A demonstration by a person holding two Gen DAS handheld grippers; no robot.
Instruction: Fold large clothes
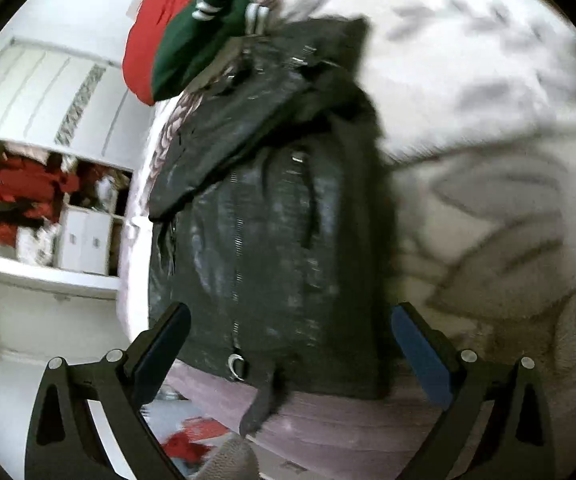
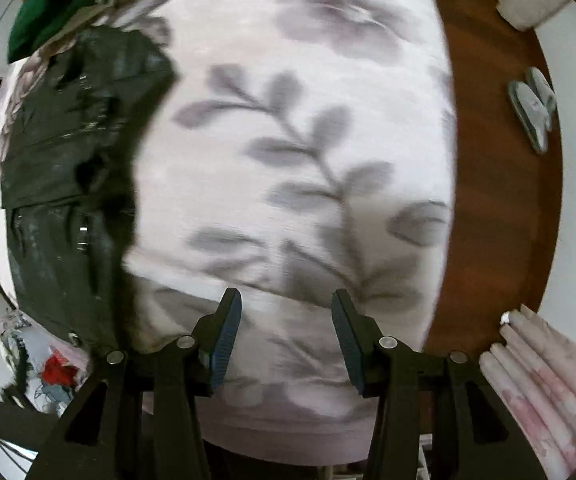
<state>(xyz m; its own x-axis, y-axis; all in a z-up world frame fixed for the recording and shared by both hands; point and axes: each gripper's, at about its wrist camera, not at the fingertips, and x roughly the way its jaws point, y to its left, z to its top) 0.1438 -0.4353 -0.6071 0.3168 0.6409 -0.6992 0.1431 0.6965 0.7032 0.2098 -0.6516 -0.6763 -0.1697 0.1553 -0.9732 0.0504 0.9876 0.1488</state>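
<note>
A black leather jacket (image 1: 264, 232) with a front zipper lies on a bed with a pale leaf-print cover (image 1: 487, 100). One sleeve is folded across its upper part. My left gripper (image 1: 288, 320) is open and empty, held above the jacket's lower hem. The jacket also shows at the left of the right wrist view (image 2: 72, 160). My right gripper (image 2: 286, 304) is open and empty, over bare bed cover (image 2: 288, 140) to the right of the jacket.
A pile of red (image 1: 148, 40) and green (image 1: 192, 48) clothes lies at the far end of the bed. White shelves (image 1: 48, 200) with red items stand to the left. Brown floor (image 2: 499, 200) with grey slippers (image 2: 531, 108) and a curtain (image 2: 547, 392) lie right of the bed.
</note>
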